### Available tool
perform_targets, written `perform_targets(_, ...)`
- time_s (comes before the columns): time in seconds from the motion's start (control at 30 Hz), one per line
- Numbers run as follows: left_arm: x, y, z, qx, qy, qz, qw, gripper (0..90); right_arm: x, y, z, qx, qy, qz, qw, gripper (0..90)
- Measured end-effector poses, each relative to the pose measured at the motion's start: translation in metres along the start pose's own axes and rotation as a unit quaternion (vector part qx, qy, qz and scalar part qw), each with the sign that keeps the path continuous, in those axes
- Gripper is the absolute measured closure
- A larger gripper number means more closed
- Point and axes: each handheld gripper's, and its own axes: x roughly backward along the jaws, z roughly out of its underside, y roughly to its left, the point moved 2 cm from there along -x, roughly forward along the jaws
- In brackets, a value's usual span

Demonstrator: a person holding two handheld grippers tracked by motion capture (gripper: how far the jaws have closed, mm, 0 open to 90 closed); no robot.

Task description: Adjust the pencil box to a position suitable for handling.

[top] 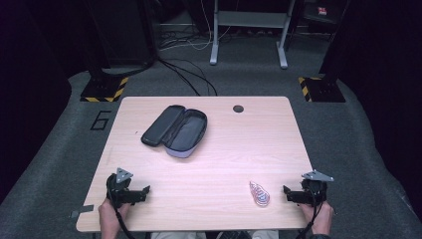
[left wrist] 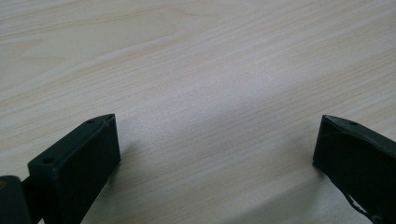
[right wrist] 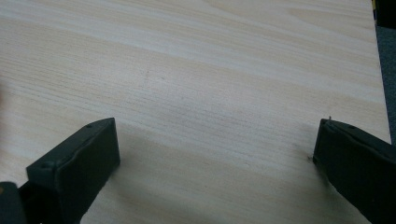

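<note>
The high view looks down and forward over my table from above my near side. My two gripper views sit close over that same wood, facing along my jaws.

One open dark case lies on the counter, toward its far edge, left of the middle. One small pink-and-white striped packet lies near the near right corner. One dark round hole sits in the counter by the far edge. Two claws rest on it: the left claw at the near left corner and the right claw at the near right corner, each with two black jaws standing wide apart.
</note>
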Motion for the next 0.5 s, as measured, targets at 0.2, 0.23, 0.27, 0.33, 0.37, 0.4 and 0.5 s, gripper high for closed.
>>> perform_targets(0.2,-0.0004,0.0002,0.0,0.003,-0.001,0.0,1.0,0.5,-0.001,-0.0003,-0.0016,-0.003,0.001,0.001,1.0,0.0)
perform_targets(0.23,-0.0004,0.0002,0.0,0.003,-0.001,0.0,1.0,0.5,-0.001,-0.0003,-0.0018,-0.002,0.004,0.002,1.0,0.0)
perform_targets(0.27,-0.0004,0.0002,0.0,0.003,-0.001,0.0,1.0,0.6,-0.0012,-0.0002,-0.0022,-0.002,0.006,0.001,1.0,0.0)
perform_targets(0.33,-0.0004,0.0004,-0.0001,0.002,-0.001,-0.001,1.0,0.6,-0.0017,0.0012,-0.0032,-0.012,0.005,0.002,0.9999,0.0)
perform_targets(0.37,-0.0004,0.0004,-0.0001,0.002,-0.001,-0.001,1.0,0.6,-0.0014,0.0001,-0.0034,-0.004,0.007,0.002,1.0,0.0)
perform_targets(0.4,-0.0002,0.0002,-0.0001,0.002,-0.001,-0.002,1.0,0.6,-0.0015,0.0001,-0.0037,-0.004,0.008,0.002,1.0,0.0)
perform_targets(0.5,0.0,0.0002,-0.0001,0.001,0.0,-0.002,1.0,0.6,0.0003,0.0008,-0.0043,-0.006,0.008,-0.003,0.9999,0.0)
